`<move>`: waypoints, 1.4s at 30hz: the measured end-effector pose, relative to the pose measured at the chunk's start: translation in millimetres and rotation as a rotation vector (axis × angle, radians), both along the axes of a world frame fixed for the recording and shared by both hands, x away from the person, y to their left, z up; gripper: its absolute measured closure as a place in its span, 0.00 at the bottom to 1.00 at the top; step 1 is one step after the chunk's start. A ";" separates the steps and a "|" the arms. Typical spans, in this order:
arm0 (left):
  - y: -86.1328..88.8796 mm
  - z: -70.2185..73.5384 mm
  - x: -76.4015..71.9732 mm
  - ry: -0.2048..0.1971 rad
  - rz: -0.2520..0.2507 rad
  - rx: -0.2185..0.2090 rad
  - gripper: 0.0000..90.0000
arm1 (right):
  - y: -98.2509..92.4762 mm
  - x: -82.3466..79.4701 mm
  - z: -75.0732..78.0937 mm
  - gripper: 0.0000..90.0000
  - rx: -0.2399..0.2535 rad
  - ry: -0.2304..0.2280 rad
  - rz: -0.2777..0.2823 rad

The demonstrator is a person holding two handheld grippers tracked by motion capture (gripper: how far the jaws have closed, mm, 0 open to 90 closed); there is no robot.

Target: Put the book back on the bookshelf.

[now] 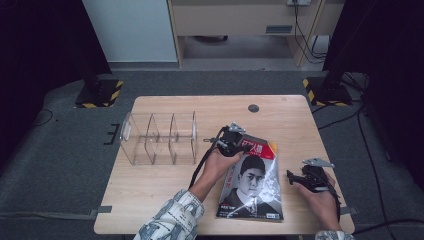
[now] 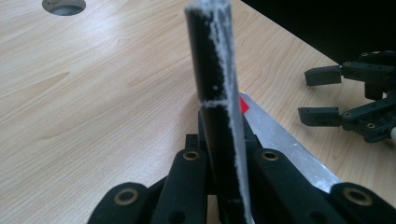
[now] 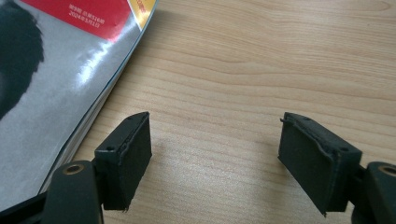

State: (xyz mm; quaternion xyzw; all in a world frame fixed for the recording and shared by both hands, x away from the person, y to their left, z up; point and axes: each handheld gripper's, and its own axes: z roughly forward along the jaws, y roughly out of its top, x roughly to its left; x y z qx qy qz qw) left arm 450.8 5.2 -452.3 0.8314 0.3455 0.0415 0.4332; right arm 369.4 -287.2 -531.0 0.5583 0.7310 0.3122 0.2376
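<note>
One magazine (image 1: pixel 252 180); one clear divided rack (image 1: pixel 159 138); two tools; one table (image 1: pixel 165 185).

In the left gripper view, the closed jaws of the left gripper (image 2: pixel 219 154) stand pressed together and hide whatever part of the magazine (image 2: pixel 280 140) lies between them; the magazine's cover is cut off by the lower edge. In the high view, the left hand (image 1: pixel 217 162) covers the magazine's upper left corner, and the small print near the magazine's bottom is too small to read. In the right gripper view, the magazine runs off the left and top edges.
</note>
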 end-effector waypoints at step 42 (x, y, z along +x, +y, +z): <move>16.8 65.1 -1.8 -0.036 -0.037 -0.049 0.96 | 3.9 4.3 -6.5 0.25 0.014 -0.022 0.039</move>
